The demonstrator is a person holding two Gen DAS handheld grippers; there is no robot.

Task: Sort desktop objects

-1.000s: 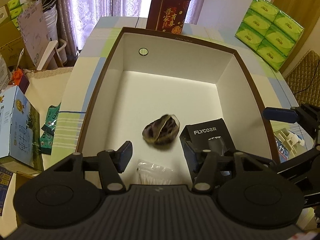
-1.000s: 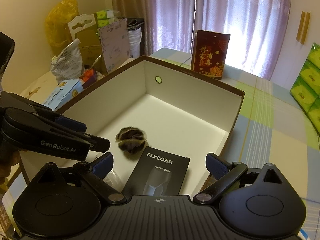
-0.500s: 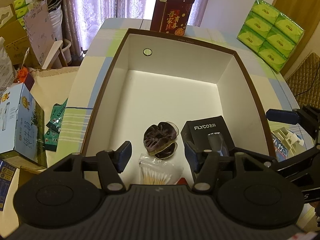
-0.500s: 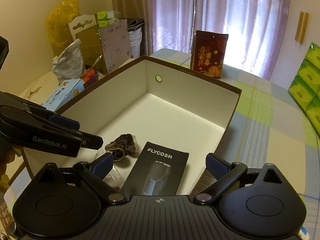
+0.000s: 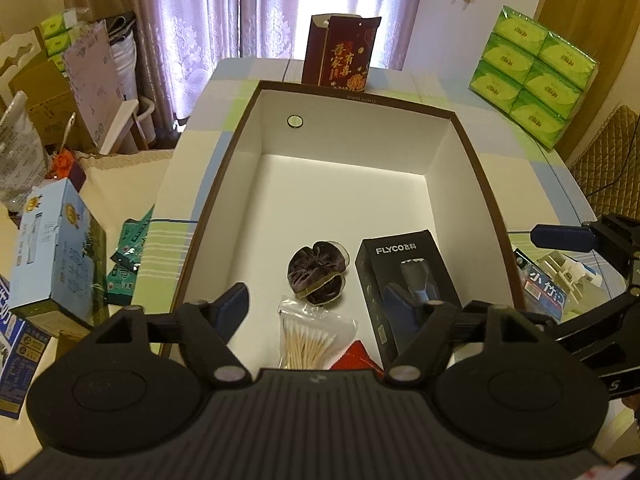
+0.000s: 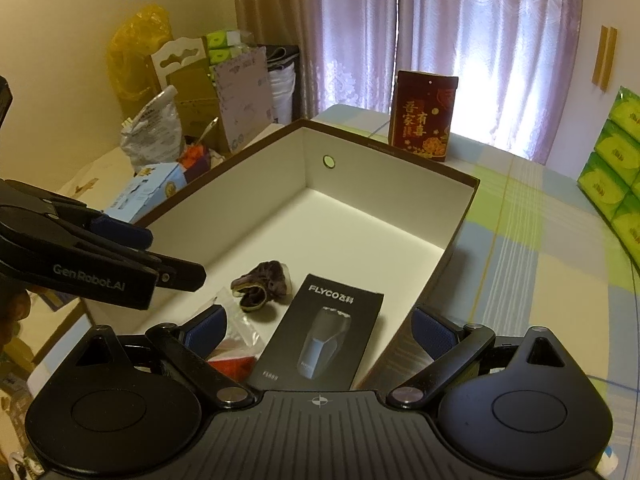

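L gripper (image 5: 320,308): jaws wide apart, empty | R gripper (image 6: 320,326): jaws wide apart, empty

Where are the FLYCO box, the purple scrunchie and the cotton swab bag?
FLYCO box (image 5: 404,280), left wrist view, on its black top face.
Purple scrunchie (image 5: 318,272), left wrist view, on its gathered fabric.
Cotton swab bag (image 5: 308,340), left wrist view, on the swabs.

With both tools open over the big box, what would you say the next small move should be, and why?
Probably swing the right tool back to the items lying on the table right of the box. Both tools are open and hold nothing, the hair scrunchie already lies inside, and those items are still outside.
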